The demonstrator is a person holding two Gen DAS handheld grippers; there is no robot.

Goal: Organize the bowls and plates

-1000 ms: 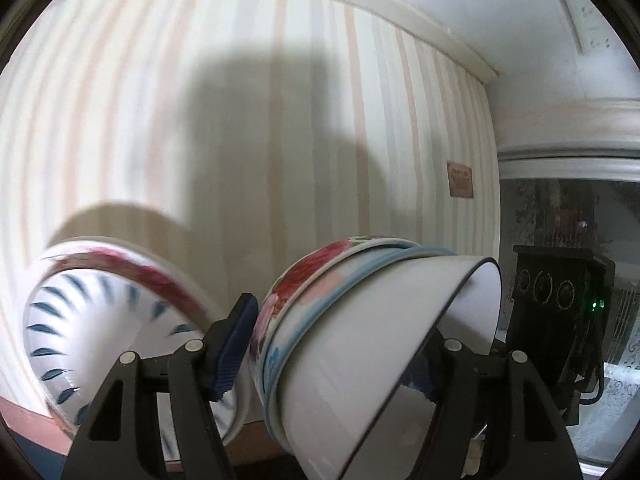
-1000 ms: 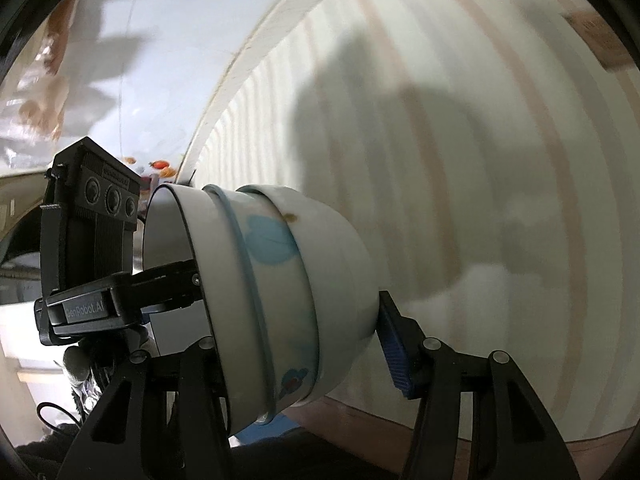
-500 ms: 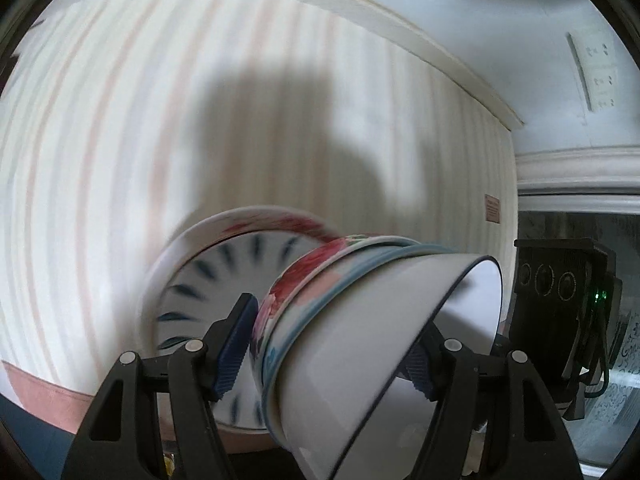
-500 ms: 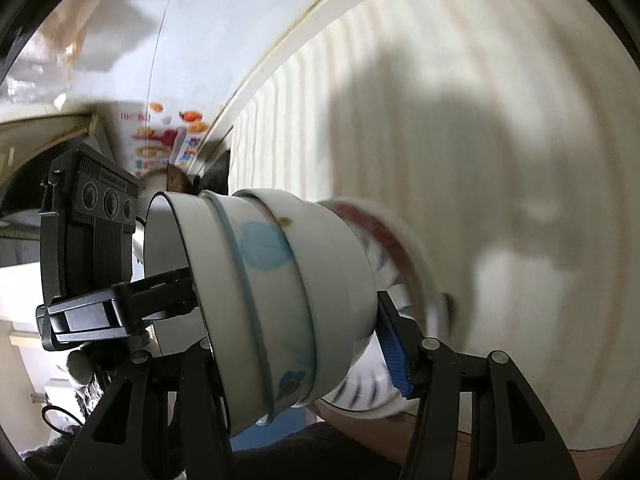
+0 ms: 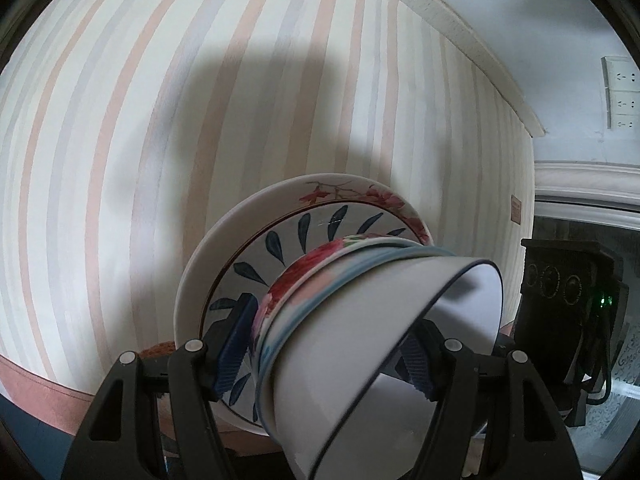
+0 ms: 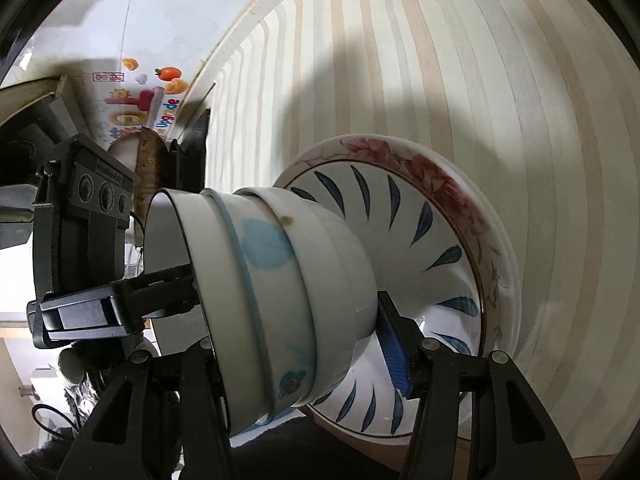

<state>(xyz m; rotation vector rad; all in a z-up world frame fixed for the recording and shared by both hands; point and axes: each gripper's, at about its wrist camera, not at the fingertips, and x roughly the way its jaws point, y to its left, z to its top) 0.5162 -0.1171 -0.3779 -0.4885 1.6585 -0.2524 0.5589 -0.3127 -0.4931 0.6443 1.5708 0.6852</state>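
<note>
A stack of three nested bowls is held between both grippers, one gripper on each side. My left gripper is shut on the stack; its blue pads press the floral bowl and the white inner rim. My right gripper is shut on the same stack. The stack's base is close to a stack of plates: a blue-leaf plate on a red-flower plate. Whether they touch is hidden.
A striped tablecloth covers the surface around the plates. The other gripper's black camera block shows at the right of the left wrist view and at the left of the right wrist view. A wall with sockets lies beyond.
Both grippers have carried the bowl stack toward the plates. The plates now lie directly behind the stack's base and much closer.
</note>
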